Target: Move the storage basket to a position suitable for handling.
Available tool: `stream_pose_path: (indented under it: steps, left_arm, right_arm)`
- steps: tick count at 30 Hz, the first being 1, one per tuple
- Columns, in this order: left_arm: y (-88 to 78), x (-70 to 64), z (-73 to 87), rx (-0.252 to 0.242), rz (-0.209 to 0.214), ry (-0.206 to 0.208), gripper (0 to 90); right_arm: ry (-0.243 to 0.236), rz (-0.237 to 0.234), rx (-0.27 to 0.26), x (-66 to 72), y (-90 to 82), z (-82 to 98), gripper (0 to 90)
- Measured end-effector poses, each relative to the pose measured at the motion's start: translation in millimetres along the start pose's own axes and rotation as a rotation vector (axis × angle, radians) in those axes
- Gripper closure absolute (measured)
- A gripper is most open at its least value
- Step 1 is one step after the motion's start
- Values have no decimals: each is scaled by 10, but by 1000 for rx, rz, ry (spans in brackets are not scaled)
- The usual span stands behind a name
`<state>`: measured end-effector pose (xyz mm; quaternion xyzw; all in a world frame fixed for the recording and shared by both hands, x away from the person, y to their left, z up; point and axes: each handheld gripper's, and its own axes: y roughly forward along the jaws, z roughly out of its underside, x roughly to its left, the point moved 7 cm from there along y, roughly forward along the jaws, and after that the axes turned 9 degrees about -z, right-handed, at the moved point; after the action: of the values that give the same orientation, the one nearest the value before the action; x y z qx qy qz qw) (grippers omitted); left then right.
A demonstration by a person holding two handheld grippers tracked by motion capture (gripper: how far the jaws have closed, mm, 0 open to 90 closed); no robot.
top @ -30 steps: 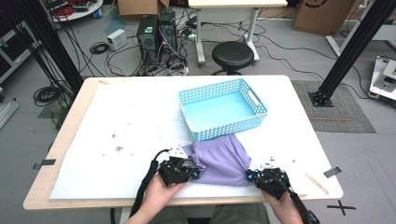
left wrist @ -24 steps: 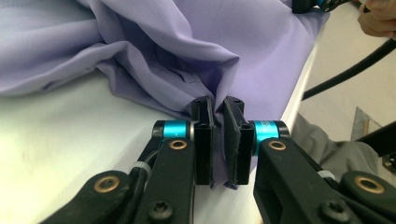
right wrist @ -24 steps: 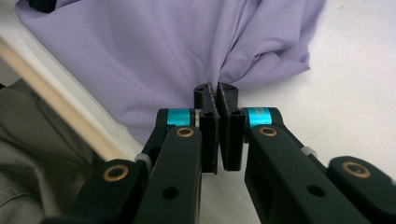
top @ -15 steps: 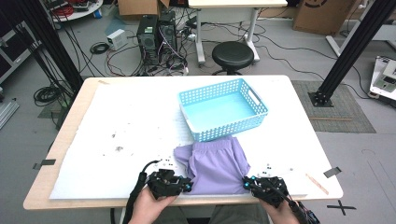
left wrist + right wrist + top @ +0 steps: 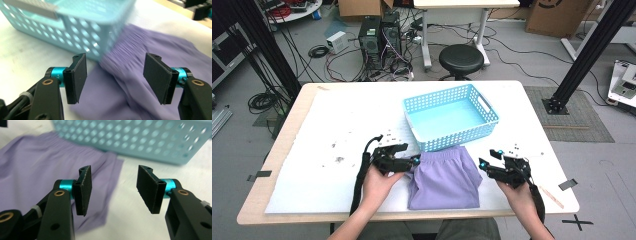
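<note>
— Where do we find the purple garment (image 5: pixel 443 179)?
— We see it lying flat on the white tabletop (image 5: pixel 332 120), near the front edge, its gathered waistband just beside the near wall of the light blue perforated basket (image 5: pixel 451 116). In the left gripper view the purple garment (image 5: pixel 140 82) runs right up to that basket (image 5: pixel 75 27); whether they touch we cannot tell

— And our two claws?
— We hold the left claw (image 5: pixel 416 160) at the garment's left edge, jaws wide apart with nothing between them; in its own view the left claw (image 5: pixel 115 75) hangs over the cloth. The right claw (image 5: pixel 482 165) sits at the garment's right edge, also spread apart and empty. In its view the right claw (image 5: pixel 113 191) frames the garment's corner (image 5: pixel 50 175) and bare tabletop
</note>
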<state>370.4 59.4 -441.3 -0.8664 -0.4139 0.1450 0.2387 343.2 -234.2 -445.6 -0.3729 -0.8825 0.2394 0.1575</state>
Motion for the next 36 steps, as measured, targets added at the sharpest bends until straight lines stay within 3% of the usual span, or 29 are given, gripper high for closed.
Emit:
stream_pose_path:
  steps: [2,4,8,10,11,14,18,22,26,31,33,36]
  left_arm:
    - [154,45,-40,16,-41,24,354]
    - [276,53,-68,45,-58,30,338]
    - [439,63,-141,28,-95,61,338]
    - [480,104,-146,42,-117,48,343]
    - [511,158,-144,63,-141,45,353]
    - [556,281,-167,54,-158,16,365]
    - [605,459,-183,9,-200,3,381]
    - [531,537,-151,-4,-176,-15,381]
    - [280,545,-60,2,-144,0,381]
    - [15,535,239,56,-76,-37,382]
    - [-27,518,350,75,-52,-59,385]
    - [-13,492,466,122,-36,-51,410]
  right_arm:
    - [5,5,5,-43,29,-28,447]
    - [18,15,-1,-198,105,-101,436]
    - [51,44,-5,-482,209,-172,418]
    - [64,58,-5,-582,238,-184,412]
    - [69,61,-7,-605,244,-187,411]
    - [76,56,-4,-650,289,-184,408]
    - [55,44,11,-605,367,-183,408]
    - [27,9,42,-506,491,-175,458]
    - [-1,-20,97,-402,637,-134,519]
    - [2,-48,154,-302,789,-95,568]
    - [13,-55,172,-280,841,-84,575]
    - [17,-62,208,-264,912,-58,621]
